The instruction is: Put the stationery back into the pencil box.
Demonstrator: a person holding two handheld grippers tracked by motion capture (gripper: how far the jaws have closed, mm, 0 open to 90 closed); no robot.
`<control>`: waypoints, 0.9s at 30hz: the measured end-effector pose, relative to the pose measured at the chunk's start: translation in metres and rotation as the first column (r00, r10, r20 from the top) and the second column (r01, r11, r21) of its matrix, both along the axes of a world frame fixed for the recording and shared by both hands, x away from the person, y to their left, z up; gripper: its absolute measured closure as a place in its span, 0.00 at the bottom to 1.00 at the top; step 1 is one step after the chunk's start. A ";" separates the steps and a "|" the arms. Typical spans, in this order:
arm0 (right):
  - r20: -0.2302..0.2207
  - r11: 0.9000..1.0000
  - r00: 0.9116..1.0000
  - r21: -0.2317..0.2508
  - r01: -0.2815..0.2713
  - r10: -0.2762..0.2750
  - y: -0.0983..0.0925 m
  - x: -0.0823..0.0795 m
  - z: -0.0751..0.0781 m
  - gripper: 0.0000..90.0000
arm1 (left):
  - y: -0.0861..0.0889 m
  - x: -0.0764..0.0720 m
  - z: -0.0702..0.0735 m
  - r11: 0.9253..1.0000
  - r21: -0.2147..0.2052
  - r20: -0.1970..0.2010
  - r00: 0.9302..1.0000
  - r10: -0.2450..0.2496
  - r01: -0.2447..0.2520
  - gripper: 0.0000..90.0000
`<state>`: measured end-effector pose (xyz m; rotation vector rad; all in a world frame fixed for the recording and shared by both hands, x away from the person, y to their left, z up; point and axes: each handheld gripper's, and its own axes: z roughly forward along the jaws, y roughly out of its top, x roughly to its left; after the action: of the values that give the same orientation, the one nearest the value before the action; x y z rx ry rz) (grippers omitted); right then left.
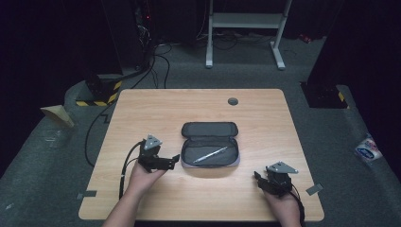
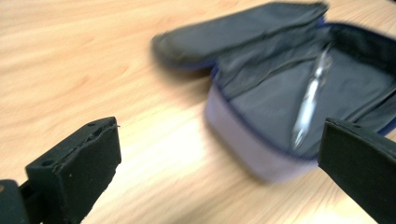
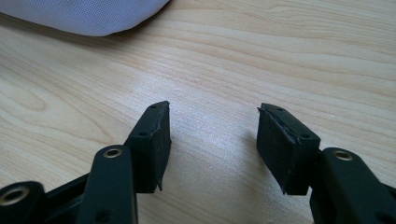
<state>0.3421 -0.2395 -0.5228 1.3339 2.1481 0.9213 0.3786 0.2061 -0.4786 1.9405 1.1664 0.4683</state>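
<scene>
The pencil case (image 1: pixel 210 150) lies open near the middle of the worktop (image 1: pixel 142 104), its lid flap folded back to the far side and its grey-lined tray facing up. One pen (image 1: pixel 210 154), silvery and slim, rests slantwise inside the tray, its near end toward the left; I see nothing else in there, though the left tool's view is blurred and a pocket along the lining could hide something small. In that view the pen (image 2: pixel 310 95) sits wholly within the tray walls, touching the lining and not sticking out over the rim.

By my judgement the putting-in is done: the pen is in the case and neither tool has anything in it. What is left, I think, is to fold the lid over and run the zip round, and the lid shows no sign of being closed yet.

My left tool (image 1: pixel 174 160) is just beside the case's left end, released, jaws spread wide with only bare wood and the case corner between them. My right tool (image 1: pixel 257 177) rests well apart at the near right of the worktop, jaws partly spread and empty, pointing toward the case's pale lilac outer wall (image 3: pixel 88 16). A small grey round cap (image 1: pixel 232 101) sits at the far edge, away from everything
</scene>
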 end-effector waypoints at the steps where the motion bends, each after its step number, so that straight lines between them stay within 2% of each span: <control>1: 0.000 1.000 1.000 0.000 0.000 0.000 0.000 0.000 0.000 0.49 | 0.000 0.000 0.000 1.000 0.000 0.000 1.000 0.000 0.000 0.00; 2: -0.001 1.000 1.000 0.001 0.002 -0.002 0.000 0.000 0.000 0.49 | 0.011 -0.004 -0.006 1.000 0.022 -0.011 1.000 0.011 -0.010 0.02; 3: -0.001 1.000 1.000 0.001 0.002 -0.002 0.000 0.000 0.000 0.49 | 0.011 -0.004 -0.006 1.000 0.022 -0.011 1.000 0.011 -0.010 0.02; 4: -0.001 1.000 1.000 0.000 0.002 -0.002 0.000 0.000 0.000 0.49 | 0.023 -0.009 -0.013 0.999 0.041 -0.029 0.999 0.033 -0.032 0.02; 8: -0.002 1.000 1.000 0.004 0.005 -0.005 0.000 0.000 0.000 0.49 | 0.043 -0.020 -0.030 0.995 0.078 -0.070 0.995 0.074 -0.068 0.03; 9: -0.002 1.000 1.000 0.004 0.005 -0.005 0.000 0.000 0.000 0.49 | 0.043 -0.020 -0.030 0.995 0.078 -0.070 0.995 0.074 -0.068 0.03; 11: -0.003 1.000 1.000 0.004 0.005 -0.005 0.000 0.000 0.000 0.49 | 0.048 -0.031 -0.041 0.991 0.118 -0.082 0.994 0.077 -0.067 0.03; 15: -0.003 1.000 1.000 0.004 0.005 -0.005 0.000 0.000 0.000 0.49 | 0.048 -0.041 -0.049 0.988 0.141 -0.092 0.993 0.077 -0.064 0.00; 16: -0.001 1.000 1.000 0.003 0.003 -0.003 0.000 0.000 0.000 0.49 | 0.046 -0.046 -0.050 0.983 0.168 -0.060 0.994 0.088 -0.077 0.00; 17: -0.003 1.000 1.000 0.005 0.003 -0.003 0.000 0.000 0.000 0.49 | 0.046 -0.048 -0.051 0.983 0.168 -0.039 0.996 0.085 -0.077 0.00; 19: -0.002 1.000 1.000 0.005 0.003 -0.003 0.000 0.000 0.000 0.49 | 0.047 -0.049 -0.052 0.987 0.144 -0.051 0.996 0.079 -0.071 0.02; 21: -0.003 1.000 1.000 0.005 0.003 -0.003 0.000 0.000 0.000 0.49 | 0.048 -0.048 -0.052 0.988 0.136 -0.054 0.995 0.082 -0.074 0.03; 24: -0.003 1.000 1.000 0.005 0.003 -0.003 0.000 0.000 0.000 0.49 | 0.049 -0.048 -0.051 0.986 0.128 -0.041 0.993 0.109 -0.103 0.09; 27: -0.002 1.000 1.000 0.005 0.003 -0.003 0.000 0.000 0.000 0.49 | 0.049 -0.049 -0.051 0.986 0.130 -0.037 0.993 0.112 -0.107 0.12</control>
<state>0.3422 -0.2397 -0.5229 1.3410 2.1463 0.9246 0.3300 0.2553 -0.5297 2.0118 1.3046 0.5733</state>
